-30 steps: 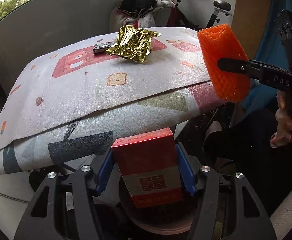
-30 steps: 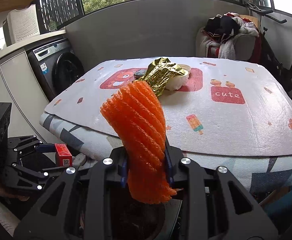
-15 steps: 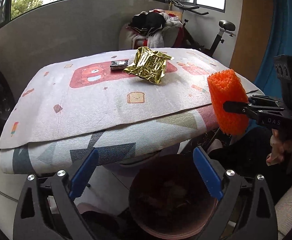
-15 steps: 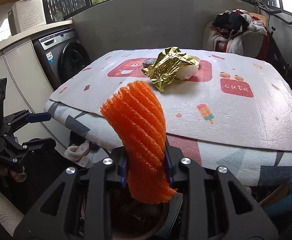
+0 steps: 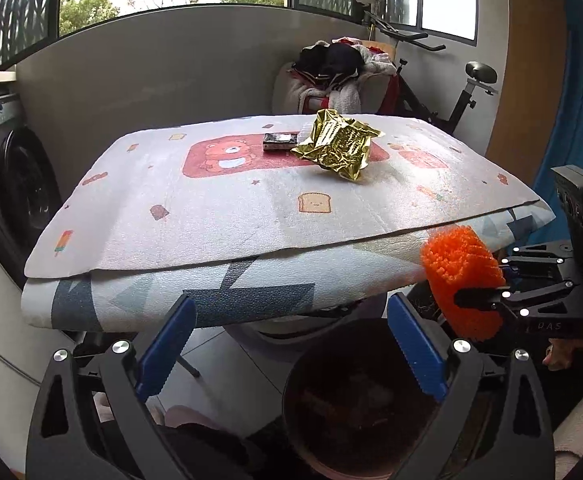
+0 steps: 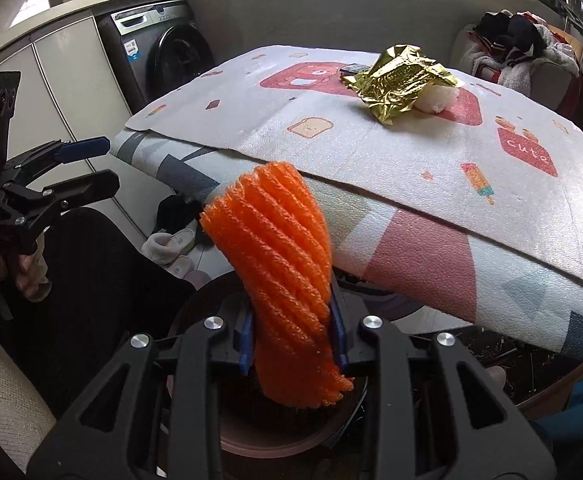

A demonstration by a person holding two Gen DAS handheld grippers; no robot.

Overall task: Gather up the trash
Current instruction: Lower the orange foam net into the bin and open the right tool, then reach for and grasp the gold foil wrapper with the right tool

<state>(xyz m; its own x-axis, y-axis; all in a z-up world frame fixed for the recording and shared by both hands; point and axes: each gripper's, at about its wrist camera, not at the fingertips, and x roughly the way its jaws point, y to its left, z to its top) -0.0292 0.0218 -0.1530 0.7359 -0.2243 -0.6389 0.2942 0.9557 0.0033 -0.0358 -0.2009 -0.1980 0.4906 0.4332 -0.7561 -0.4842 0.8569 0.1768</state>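
Right gripper [image 6: 293,344] clamping orange foam net [image 6: 279,264] over the dark bin [image 5: 355,396], left gripper [image 5: 291,344] sitting wide apart and empty, gold wrapper [image 5: 337,148] lying on table mat [image 5: 211,216] at 12 o'clock.

- Right gripper [image 6: 293,334] clamped on orange foam net [image 6: 279,264], above dark bin [image 6: 195,316].
- Gold wrapper [image 6: 397,80] on patterned table mat [image 6: 331,148].
- Left gripper [image 6: 87,166] at left, jaws apart, nothing between.
- Washing machine [image 6: 163,52] behind.
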